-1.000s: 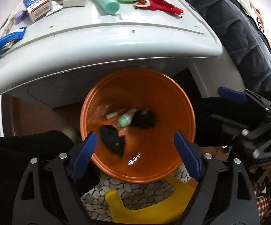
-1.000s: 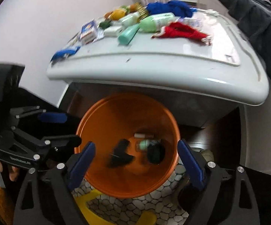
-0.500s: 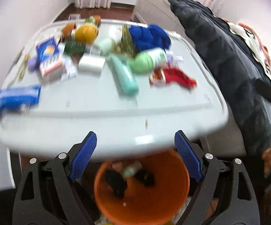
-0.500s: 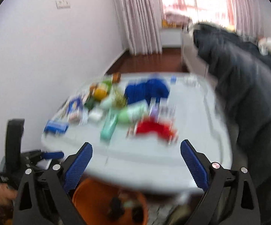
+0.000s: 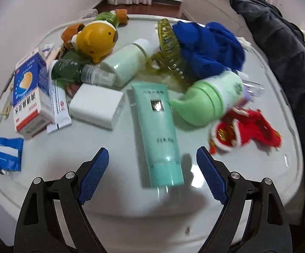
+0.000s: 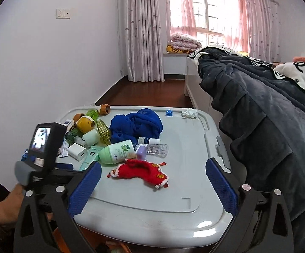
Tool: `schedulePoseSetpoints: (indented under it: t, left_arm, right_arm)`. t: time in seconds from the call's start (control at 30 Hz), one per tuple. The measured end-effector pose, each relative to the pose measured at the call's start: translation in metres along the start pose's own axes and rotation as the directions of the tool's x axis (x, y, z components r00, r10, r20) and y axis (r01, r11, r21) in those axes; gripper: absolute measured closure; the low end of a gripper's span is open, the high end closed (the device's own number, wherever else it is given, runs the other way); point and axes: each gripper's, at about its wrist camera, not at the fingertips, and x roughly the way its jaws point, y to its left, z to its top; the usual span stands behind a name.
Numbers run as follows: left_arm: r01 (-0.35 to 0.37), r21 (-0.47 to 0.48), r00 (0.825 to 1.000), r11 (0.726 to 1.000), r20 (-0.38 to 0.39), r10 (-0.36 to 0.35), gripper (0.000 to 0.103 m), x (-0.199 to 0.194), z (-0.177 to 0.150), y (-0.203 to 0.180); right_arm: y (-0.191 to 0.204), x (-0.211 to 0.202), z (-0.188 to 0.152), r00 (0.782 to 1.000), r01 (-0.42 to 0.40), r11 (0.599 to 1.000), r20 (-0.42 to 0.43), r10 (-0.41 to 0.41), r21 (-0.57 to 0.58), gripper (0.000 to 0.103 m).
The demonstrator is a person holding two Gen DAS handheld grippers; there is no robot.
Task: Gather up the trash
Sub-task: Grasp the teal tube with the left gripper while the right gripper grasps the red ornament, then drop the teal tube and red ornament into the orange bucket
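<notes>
My left gripper (image 5: 152, 168) is open and empty, low over the near part of the white lid table (image 5: 114, 194). A teal tube (image 5: 157, 130) lies just ahead between its fingers. A white charger block (image 5: 96, 109), a green pump bottle (image 5: 211, 101), a medicine box (image 5: 31, 97), a blue wrapper (image 5: 1, 151) and a red knitted piece (image 5: 245, 132) lie around it. My right gripper (image 6: 152, 187) is open and empty, higher and further back, above the table's near edge. A crumpled white tissue (image 6: 189, 113) lies at the far right corner.
A blue cloth (image 6: 137, 124), a yellow bear toy (image 5: 96, 39), a hair claw (image 5: 169, 50) and small bottles crowd the table's back. A dark blanket (image 6: 268, 126) hangs over the bed on the right. The orange bin's rim (image 6: 56, 235) shows under the table's near edge. The left gripper's body (image 6: 45, 147) stands at the left.
Both grippers rose from over the orange bin under the table to above the tabletop. The left one moved in close to the teal tube; the bin has dropped out of its view.
</notes>
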Motion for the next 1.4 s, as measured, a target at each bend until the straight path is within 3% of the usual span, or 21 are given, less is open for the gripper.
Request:
schedulePoseSetpoints:
  t: [0.07,0.13,0.17,0.37,0.6,0.7,0.87,1.07,1.17,1.23,1.27,1.33,1.37,1.4]
  left_arm:
    - [-0.035,0.031,0.999,0.999,0.028,0.035,0.031,0.002,0.000,-0.003]
    - [-0.061,0.070,0.996,0.996,0.062,0.057,0.064,0.001,-0.002,-0.003]
    - [-0.064,0.079,0.996,0.995,0.065,0.059,0.072,0.000,-0.002,-0.002]
    - [0.037,0.035,0.999,0.999,0.028,-0.038,0.072,-0.015,-0.006,0.018]
    - [0.089,0.093,0.986,0.992,0.130,-0.100,0.072,-0.070,-0.020,0.019]
    - [0.115,0.120,0.976,0.986,0.172,-0.135,0.072,-0.083,-0.032,0.016]
    - [0.189,0.127,0.965,0.974,0.157,-0.208,0.072,-0.078,-0.039,0.015]
    - [0.216,0.115,0.962,0.970,0.147,-0.231,0.072,-0.076,-0.041,0.021]
    - [0.218,0.121,0.961,0.968,0.147,-0.234,0.072,-0.077,-0.043,0.022]
    - [0.219,0.125,0.961,0.968,0.146,-0.236,0.072,-0.077,-0.044,0.024]
    - [0.220,0.123,0.960,0.968,0.147,-0.237,0.072,-0.078,-0.045,0.025]
    - [0.221,0.122,0.960,0.968,0.147,-0.238,0.072,-0.079,-0.045,0.027]
    - [0.223,0.120,0.960,0.967,0.148,-0.240,0.072,-0.079,-0.045,0.028]
    - [0.225,0.119,0.959,0.967,0.147,-0.241,0.072,-0.080,-0.045,0.028]
  right_arm:
    - [-0.005,0.003,0.001,1.000,-0.015,1.000,-0.015,0.016,0.027,0.005]
    - [-0.008,0.005,0.000,1.000,-0.006,0.999,-0.025,0.007,0.035,0.005]
    - [-0.008,0.006,0.000,0.999,-0.001,0.999,-0.033,0.002,0.034,0.005]
    - [-0.006,0.024,-0.007,0.995,0.016,1.000,-0.094,-0.017,-0.007,0.005]
    - [0.014,0.063,-0.014,0.975,-0.075,0.993,-0.214,0.055,-0.089,0.005]
    - [0.023,0.090,-0.019,0.962,-0.086,0.987,-0.267,0.047,-0.137,0.005]
    - [0.033,0.133,-0.026,0.947,-0.082,0.978,-0.321,0.017,-0.192,0.005]
    - [0.038,0.161,-0.021,0.927,-0.141,0.985,-0.361,0.095,-0.101,0.005]
    - [0.043,0.175,-0.023,0.920,-0.086,0.989,-0.390,0.031,-0.124,0.010]
    - [0.048,0.180,-0.024,0.919,-0.062,0.986,-0.393,-0.003,-0.153,0.015]
    - [0.050,0.180,-0.024,0.921,-0.059,0.985,-0.389,-0.008,-0.160,0.023]
    - [0.051,0.177,-0.022,0.926,-0.052,0.986,-0.378,-0.012,-0.158,0.057]
    - [0.049,0.176,-0.020,0.927,-0.038,0.987,-0.375,-0.024,-0.156,0.088]
    - [0.047,0.175,-0.020,0.927,-0.042,0.990,-0.376,-0.012,-0.136,0.088]
